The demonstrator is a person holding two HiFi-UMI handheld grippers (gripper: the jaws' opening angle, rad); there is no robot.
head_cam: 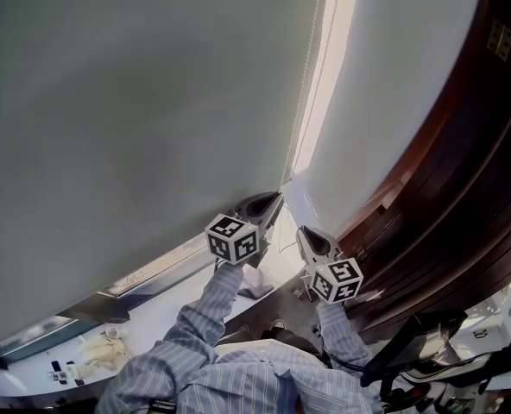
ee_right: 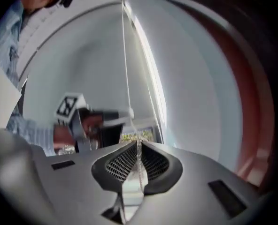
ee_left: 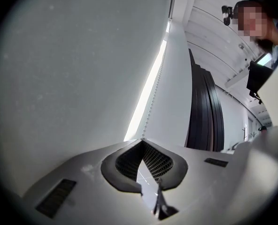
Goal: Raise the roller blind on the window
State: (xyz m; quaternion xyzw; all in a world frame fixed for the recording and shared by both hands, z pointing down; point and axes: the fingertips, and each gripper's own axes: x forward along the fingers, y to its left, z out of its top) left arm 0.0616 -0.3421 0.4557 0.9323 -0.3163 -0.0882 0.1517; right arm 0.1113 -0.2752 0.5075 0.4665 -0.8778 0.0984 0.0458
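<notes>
A pale grey roller blind (head_cam: 135, 102) fills the head view, with dark wood panelling (head_cam: 463, 188) to the right. A bright strip of window (head_cam: 329, 67) shows beside the blind, and the bead chain (head_cam: 300, 102) hangs along it. The left gripper (head_cam: 268, 202) is raised higher than the right gripper (head_cam: 311, 241), and both are at the chain.

In the left gripper view the jaws meet at their tips, pinching the chain (ee_left: 153, 97), which runs up taut from them.

In the right gripper view the jaws are nearly together, with the chain (ee_right: 138, 159) nipped between the pads. A little greenery (ee_right: 136, 136) shows low down.

The blind seems to cover almost the whole pane, so most of the pulling appears to be left
</notes>
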